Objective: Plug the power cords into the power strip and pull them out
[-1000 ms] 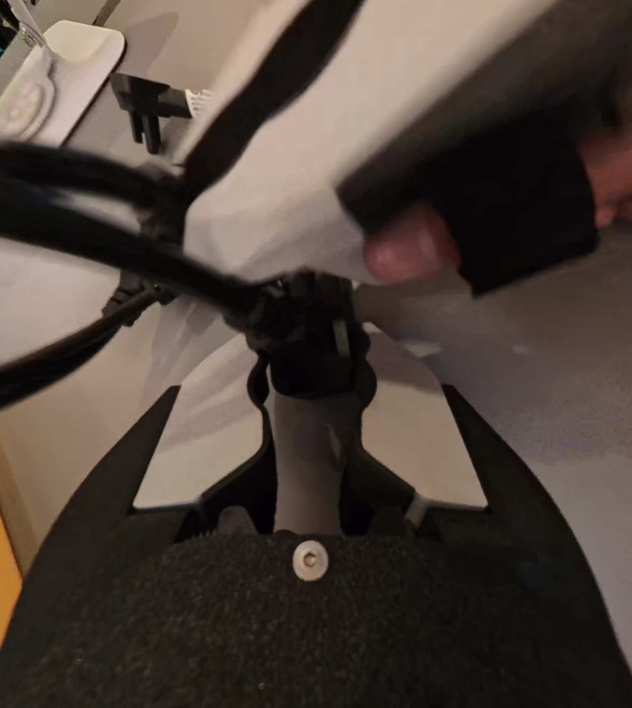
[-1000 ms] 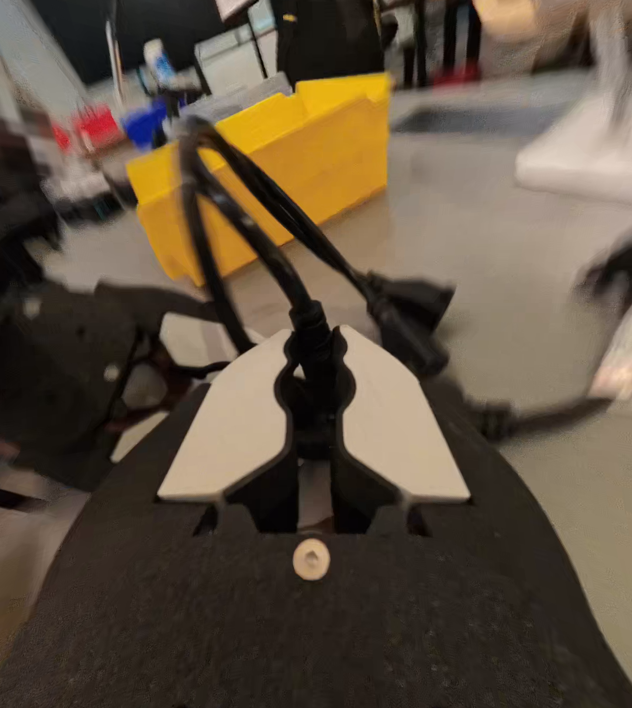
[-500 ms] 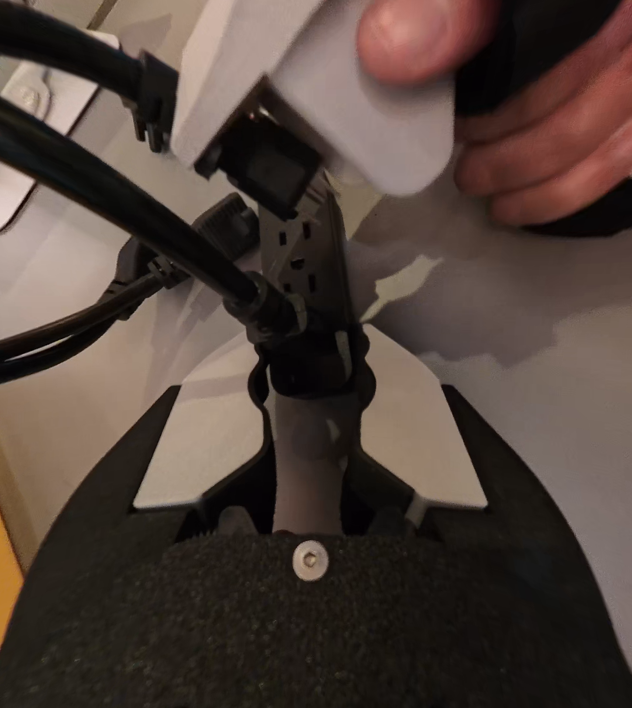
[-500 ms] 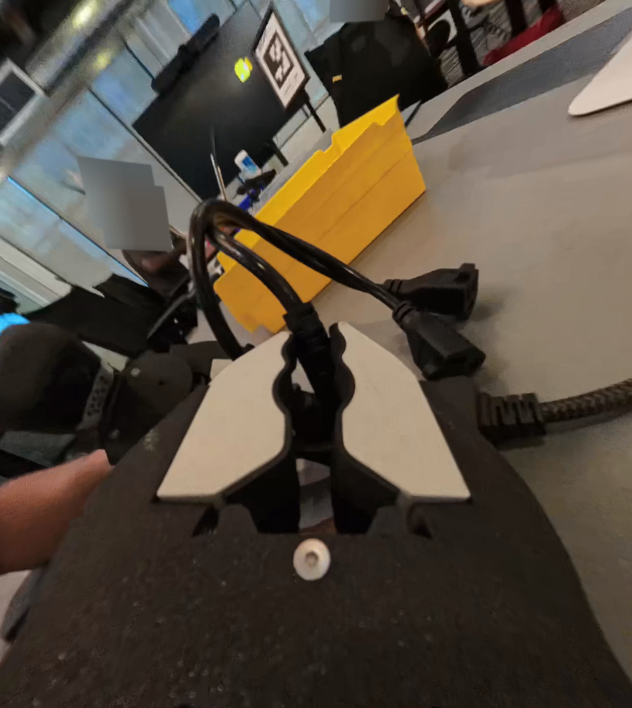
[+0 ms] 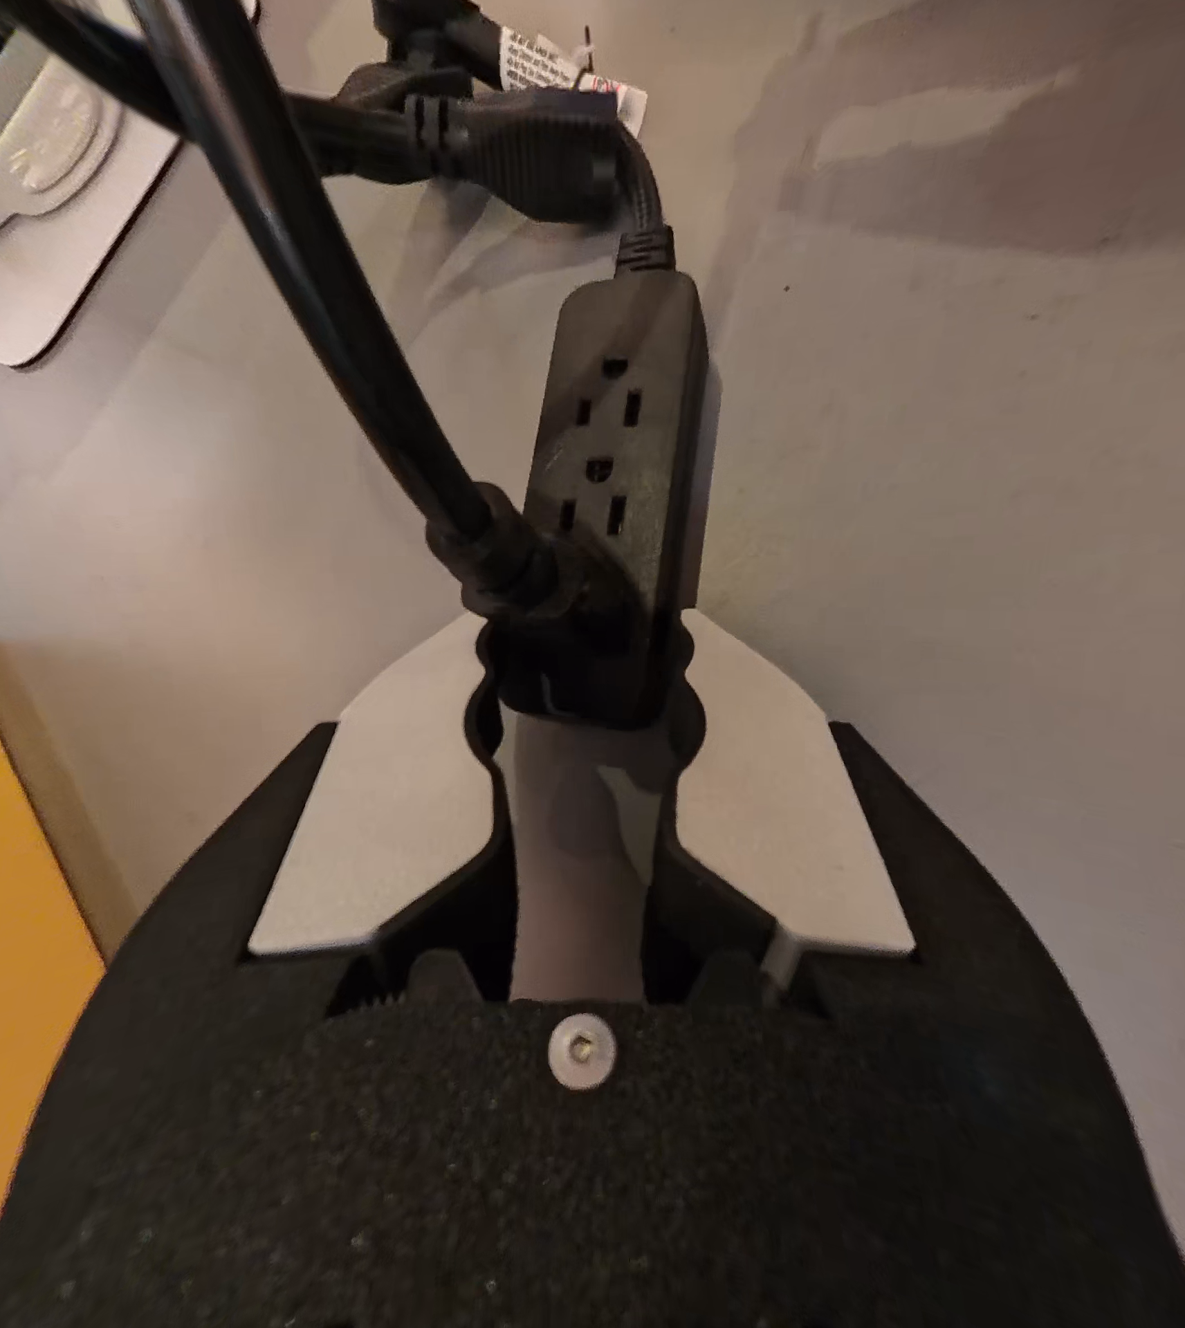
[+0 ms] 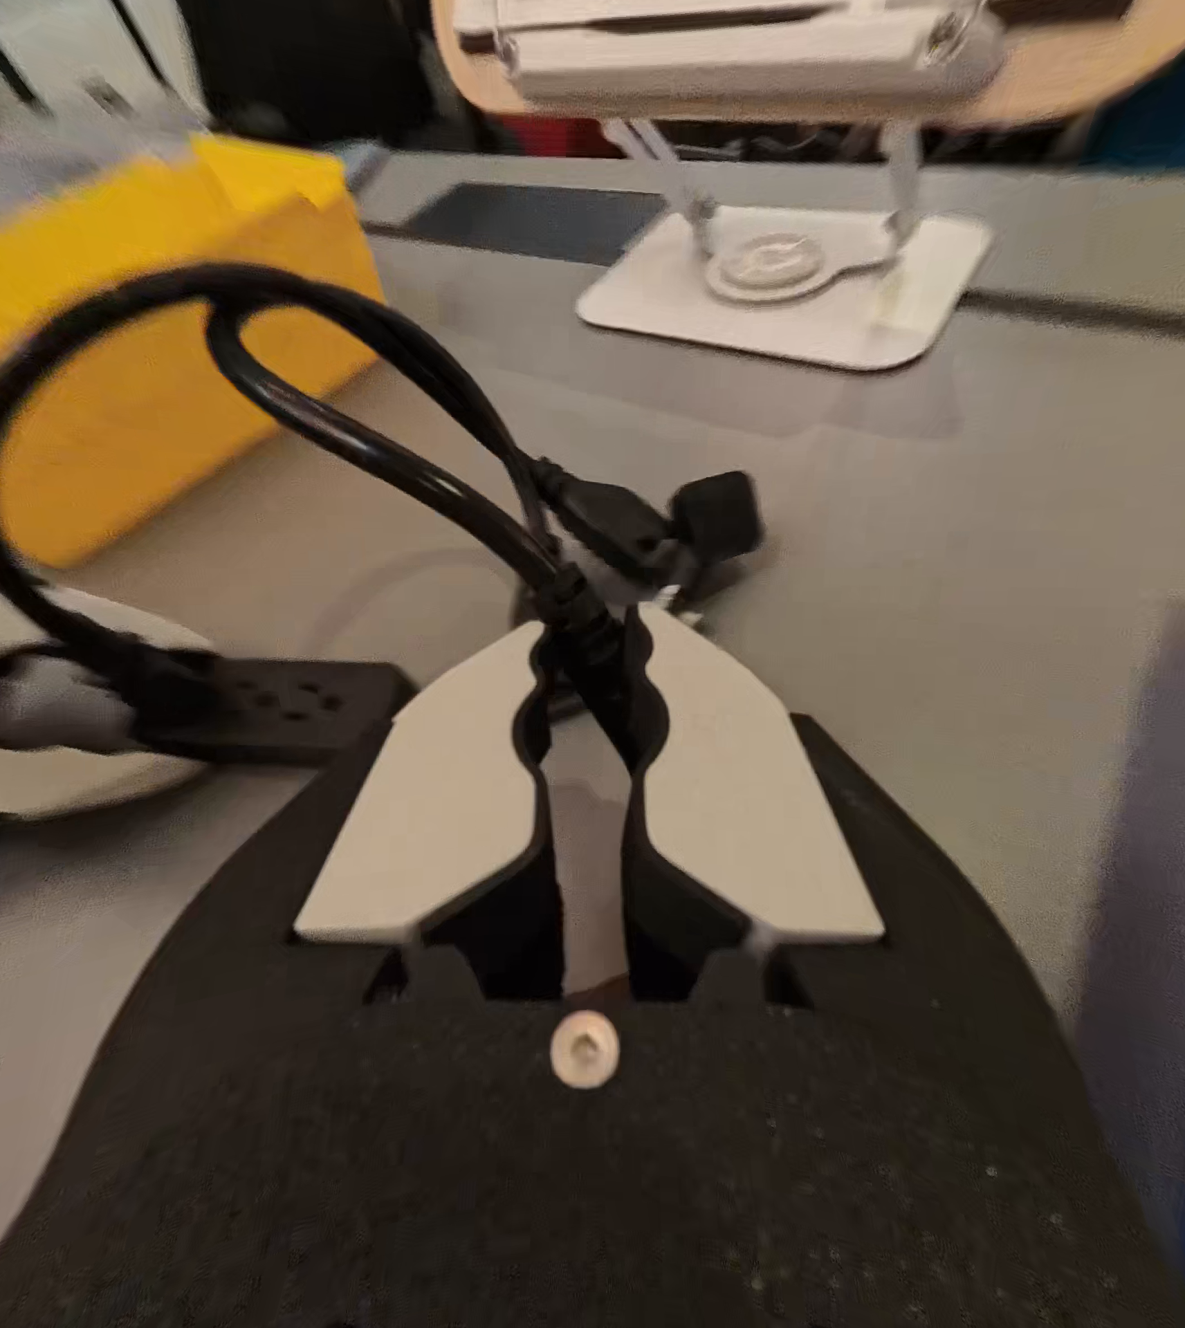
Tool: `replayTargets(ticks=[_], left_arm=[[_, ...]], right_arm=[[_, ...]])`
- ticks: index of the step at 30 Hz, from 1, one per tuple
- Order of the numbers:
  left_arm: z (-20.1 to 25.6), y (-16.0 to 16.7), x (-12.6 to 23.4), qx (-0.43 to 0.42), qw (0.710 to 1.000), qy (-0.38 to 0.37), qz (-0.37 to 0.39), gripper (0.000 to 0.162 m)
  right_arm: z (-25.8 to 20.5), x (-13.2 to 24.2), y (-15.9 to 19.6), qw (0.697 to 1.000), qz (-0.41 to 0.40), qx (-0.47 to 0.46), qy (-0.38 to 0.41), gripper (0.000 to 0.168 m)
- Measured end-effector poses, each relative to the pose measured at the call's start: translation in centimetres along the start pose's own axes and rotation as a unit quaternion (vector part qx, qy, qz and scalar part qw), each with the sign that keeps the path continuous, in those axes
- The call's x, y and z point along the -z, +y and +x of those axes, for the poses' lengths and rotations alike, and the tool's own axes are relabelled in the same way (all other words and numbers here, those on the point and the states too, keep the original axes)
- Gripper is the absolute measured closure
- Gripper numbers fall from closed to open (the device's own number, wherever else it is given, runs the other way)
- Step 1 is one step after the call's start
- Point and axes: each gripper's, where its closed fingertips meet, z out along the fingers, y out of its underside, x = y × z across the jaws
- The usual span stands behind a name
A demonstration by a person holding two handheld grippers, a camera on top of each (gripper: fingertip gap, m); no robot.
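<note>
Left gripper tight around power strip

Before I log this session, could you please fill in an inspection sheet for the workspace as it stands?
Surface: grey table, bare beside the strip.
Job's things: black power strip, one plug in its near socket, two sockets empty.
Clutter: yellow bin; white stand.
Grippers: left gripper shut on the strip's end; right gripper shut on a cord.
Cables: loose connectors beyond the strip.
Surroundings: blurred.
</note>
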Motion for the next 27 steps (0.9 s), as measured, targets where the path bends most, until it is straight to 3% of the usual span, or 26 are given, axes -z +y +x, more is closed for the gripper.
replayTargets(ticks=[1,2,3,4,6,9,11,15,20,22,25,27], left_arm=[[0.0,0.0,0.0,0.003,1.0,-0.001,0.001,0.118],[-0.1,0.0,0.0,0.009,1.0,-0.001,0.003,0.118],[-0.1,0.0,0.0,0.015,1.0,0.0,0.006,0.119],[-0.1,0.0,0.0,0.019,1.0,0.0,0.007,0.119],[0.0,-0.2,-0.1,0.017,1.0,-0.001,0.009,0.119],[0.0,-0.3,-0.1,0.016,1.0,-0.004,0.007,0.119],[-0.1,-0.1,0.0,0.016,1.0,-0.01,0.006,0.119],[-2.5,1.7,0.7,0.069,0.998,-0.012,-0.006,0.118],[-4.0,2.8,1.0,0.06,0.997,-0.038,-0.026,0.118],[-3.8,2.6,0.9,0.068,0.997,-0.033,-0.028,0.118],[-3.8,2.5,0.8,0.059,0.997,-0.033,-0.024,0.118],[-3.7,2.5,0.9,0.047,0.998,-0.046,-0.013,0.118]], right_arm=[[0.8,0.3,0.0,0.998,-0.004,0.053,0.041,0.151],[0.6,0.4,0.3,0.993,-0.019,0.103,0.049,0.152],[-1.2,0.2,1.5,0.987,-0.063,0.148,0.008,0.152],[-3.7,0.3,3.1,0.972,-0.107,0.205,-0.049,0.152],[-7.1,1.1,4.9,0.937,-0.128,0.319,-0.065,0.152],[-12.4,3.2,7.4,0.907,-0.133,0.377,-0.129,0.15],[-11.9,4.6,8.3,0.898,-0.14,0.408,-0.08,0.15],[-6.4,9.6,8.7,0.911,-0.164,0.378,0.009,0.151],[0.1,16.1,6.3,0.955,-0.124,0.238,0.123,0.152],[0.2,16.0,7.4,0.952,-0.155,0.232,0.126,0.152],[0.7,14.6,9.5,0.924,-0.207,0.274,0.168,0.152],[-0.3,13.9,9.9,0.93,-0.208,0.266,0.146,0.143]])
